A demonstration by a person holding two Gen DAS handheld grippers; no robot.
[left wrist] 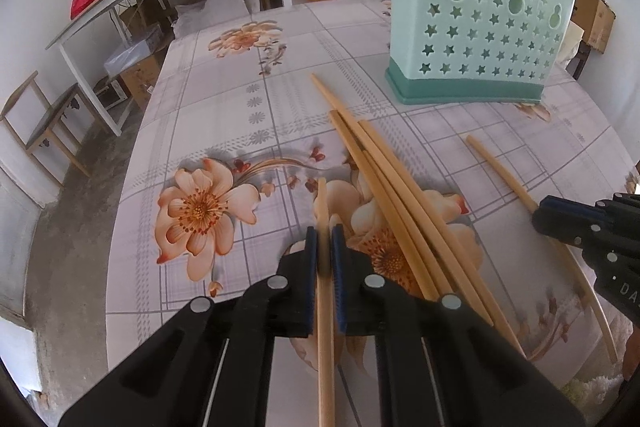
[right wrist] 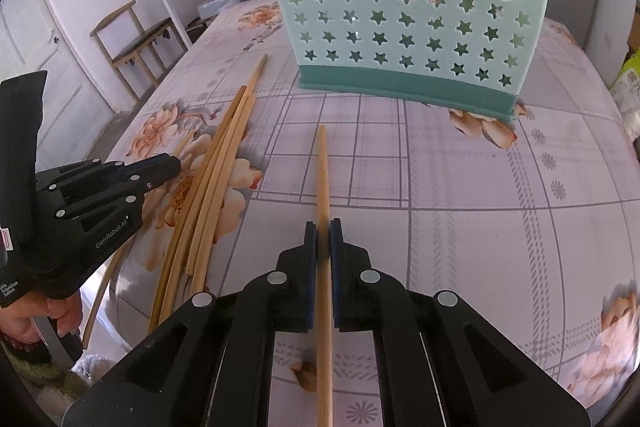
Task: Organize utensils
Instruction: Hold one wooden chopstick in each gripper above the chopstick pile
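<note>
Two pairs of black tongs work side by side over a table point(left wrist: 224, 115) covered in flowered oilcloth. The left tongs point(left wrist: 324, 247) are pinching a single chopstick point(left wrist: 325, 307), its long axis running straight along the fingers, tip pointing toward the table's far edge. The right tongs point(right wrist: 323, 243) are likewise pressed onto a second chopstick point(right wrist: 322, 179), which also runs lengthwise between the fingers and points ahead at the holder point(right wrist: 408, 11).

That mint-green holder, pierced with star-shaped holes and set on a darker green base, stands upright toward the far edge of the table.

Between the two tongs a loose bundle point(left wrist: 384, 179) of chopsticks lies flat on the cloth, roughly parallel, the sticks slanting from the near edge toward the far edge; one reaches farther than the rest. Seen from the right wrist, the same bundle point(right wrist: 216, 179) sits just beside the left tongs point(right wrist: 172, 163). From the left wrist, the right tongs point(left wrist: 538, 217) appear near the table's right edge.
</note>
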